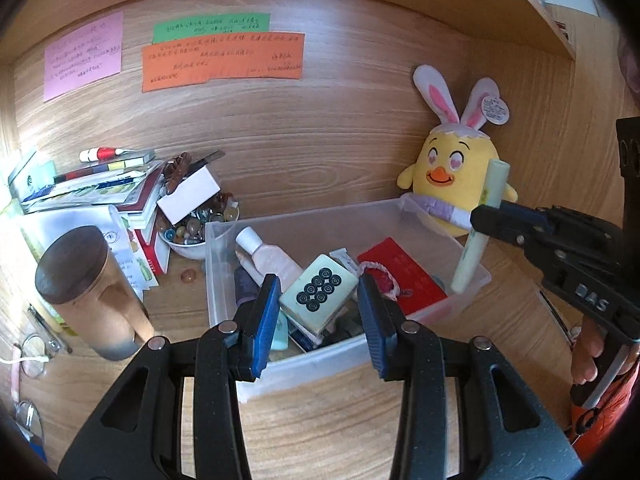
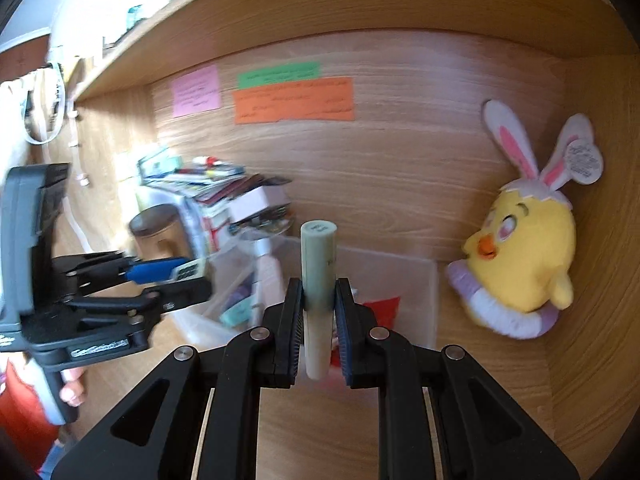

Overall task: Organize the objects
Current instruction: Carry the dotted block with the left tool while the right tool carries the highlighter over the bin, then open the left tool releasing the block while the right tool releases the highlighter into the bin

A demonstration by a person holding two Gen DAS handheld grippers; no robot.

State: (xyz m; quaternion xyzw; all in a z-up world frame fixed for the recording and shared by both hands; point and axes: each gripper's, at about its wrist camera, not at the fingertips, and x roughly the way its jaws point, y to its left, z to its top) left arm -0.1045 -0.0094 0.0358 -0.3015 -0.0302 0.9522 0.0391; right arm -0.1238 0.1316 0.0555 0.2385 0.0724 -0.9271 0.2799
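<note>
- A clear plastic bin [image 1: 224,264] is seen on the wooden worktop [image 1: 320,408], packed with a pink bottle [image 1: 272,258], a red packet [image 1: 404,276] and other small items.
- A mahjong-style tile [image 1: 318,294], marked with nine dark rings, is clamped between the blue pads of the left tool [image 1: 318,320], above the bin's contents.
- A pale green tube [image 2: 318,280] is gripped by the right tool [image 2: 318,312], whose pads are pressed against its sides.
- The tube's long axis is held nearly upright: its flat end points up, and its lower end hangs over the bin's right corner in the left wrist view.
- Small print on the tube is too blurred to be read.
- A yellow chick plush [image 1: 456,176] with rabbit ears is propped against the back panel, just behind the bin; a round paper tag [image 1: 496,110] is fixed to one ear, its text illegible.
- Left of the bin, a bowl of glass marbles [image 1: 192,228], a white box [image 1: 188,196], a pile of books and papers [image 1: 100,188] and a wooden cup with a dark lid [image 1: 84,288] crowd the worktop.
- One loose marble [image 1: 187,276] lies beside the bowl.
- Pink [image 1: 82,56], green [image 1: 212,26] and orange [image 1: 222,62] notes are stuck to the back panel; the handwriting cannot be made out.
- "DAS" is moulded on the right tool's body in the left wrist view.
</note>
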